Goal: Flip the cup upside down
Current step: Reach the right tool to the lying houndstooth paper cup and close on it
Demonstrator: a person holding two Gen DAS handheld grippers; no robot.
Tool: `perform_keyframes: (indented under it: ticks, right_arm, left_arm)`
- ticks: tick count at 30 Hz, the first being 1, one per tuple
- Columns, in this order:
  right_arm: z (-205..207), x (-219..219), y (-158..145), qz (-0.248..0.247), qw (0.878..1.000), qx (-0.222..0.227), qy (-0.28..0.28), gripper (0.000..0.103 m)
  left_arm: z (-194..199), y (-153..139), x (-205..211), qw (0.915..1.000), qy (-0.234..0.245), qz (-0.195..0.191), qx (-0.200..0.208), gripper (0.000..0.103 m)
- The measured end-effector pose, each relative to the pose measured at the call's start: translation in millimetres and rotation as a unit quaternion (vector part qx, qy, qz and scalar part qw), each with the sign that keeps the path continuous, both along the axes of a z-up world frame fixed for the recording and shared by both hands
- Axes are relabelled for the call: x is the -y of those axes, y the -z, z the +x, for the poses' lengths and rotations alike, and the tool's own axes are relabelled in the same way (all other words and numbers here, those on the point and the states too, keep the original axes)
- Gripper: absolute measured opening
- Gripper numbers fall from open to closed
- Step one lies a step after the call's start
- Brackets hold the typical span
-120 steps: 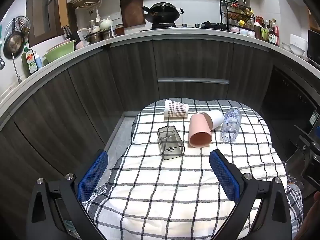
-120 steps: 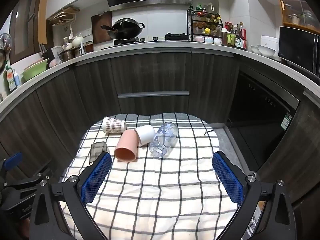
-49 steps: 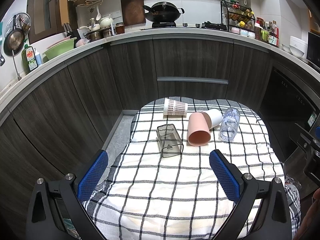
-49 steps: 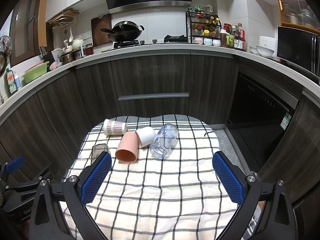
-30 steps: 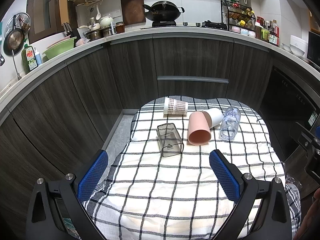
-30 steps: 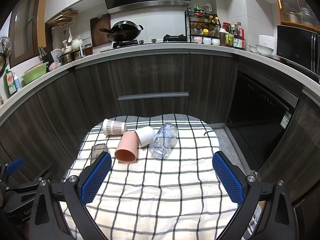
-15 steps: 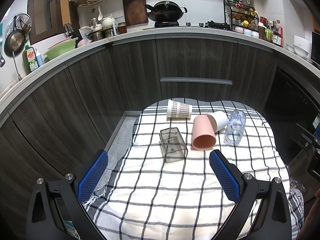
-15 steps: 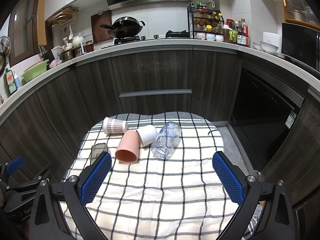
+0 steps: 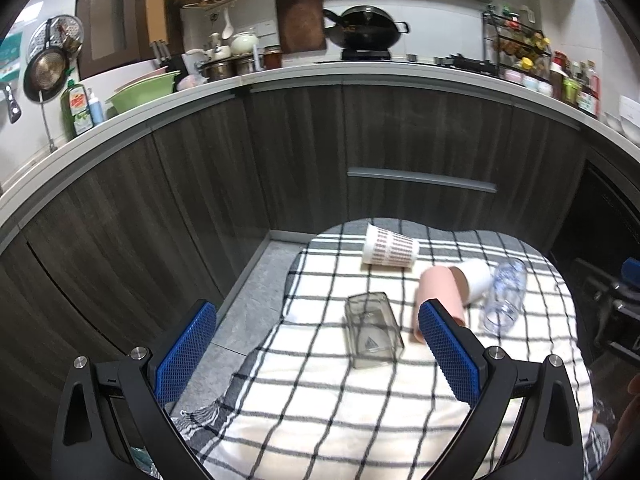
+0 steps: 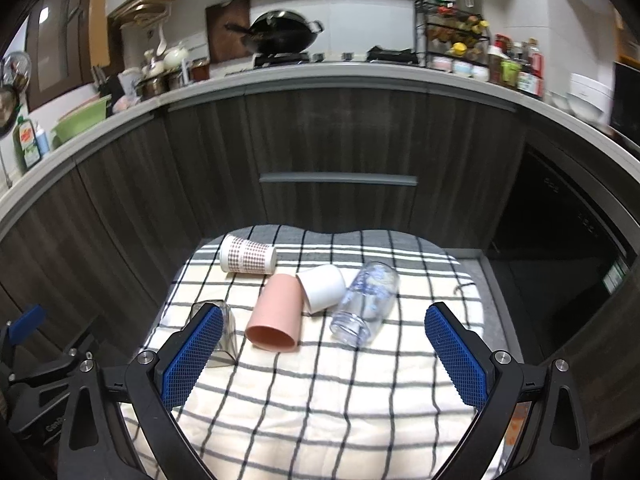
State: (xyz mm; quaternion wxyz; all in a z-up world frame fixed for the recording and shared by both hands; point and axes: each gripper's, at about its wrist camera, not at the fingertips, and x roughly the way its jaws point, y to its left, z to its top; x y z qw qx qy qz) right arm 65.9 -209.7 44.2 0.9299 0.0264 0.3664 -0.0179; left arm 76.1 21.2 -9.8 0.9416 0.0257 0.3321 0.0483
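Several cups lie on their sides on a checked cloth (image 10: 320,408): a patterned paper cup (image 10: 248,255), a pink cup (image 10: 275,307), a small white cup (image 10: 323,287), a clear glass (image 10: 365,299) and a smoky square tumbler (image 9: 372,330). In the left wrist view they show as the patterned cup (image 9: 390,247), pink cup (image 9: 440,290), white cup (image 9: 474,279) and clear glass (image 9: 505,296). My left gripper (image 9: 316,356) is open and empty, in front of the tumbler. My right gripper (image 10: 324,352) is open and empty, in front of the pink cup.
Dark cabinet fronts (image 10: 336,152) curve behind the cloth-covered table. The worktop (image 9: 360,70) above holds a wok, pots and bottles. Grey floor (image 9: 256,280) shows left of the table. The left gripper's body (image 10: 36,364) shows at the lower left of the right wrist view.
The left gripper has swung left, so the cups sit further right in its view. The right gripper has moved a little closer to the cups. Both stay open.
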Motion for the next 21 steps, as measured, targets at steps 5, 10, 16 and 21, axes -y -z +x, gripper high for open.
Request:
perform_keyframes:
  ticks: [5,10,16,21]
  right_arm:
    - [50,-21,18,-0.017,0.997,-0.044,-0.06,0.101]
    - [99,-52,28,-0.079,0.985,-0.061,-0.143,0.101]
    - [163,-80,51,-0.13,0.961,-0.109,-0.218,0.101]
    - [200,-106,79,-0.175,0.935,-0.142,-0.275,0.101]
  left_arm:
    - [27,11,-9,0.9978,-0.062,-0.01,-0.021,0.103]
    - [49,25,-18,0.9874,-0.151,-0.016,-0.044,0.103]
    - [72,46,-26,0.9731,-0.217,-0.038,-0.068,0.103]
    - [100,74,-29,0.9629,-0.236,-0.073,-0.108,0.103]
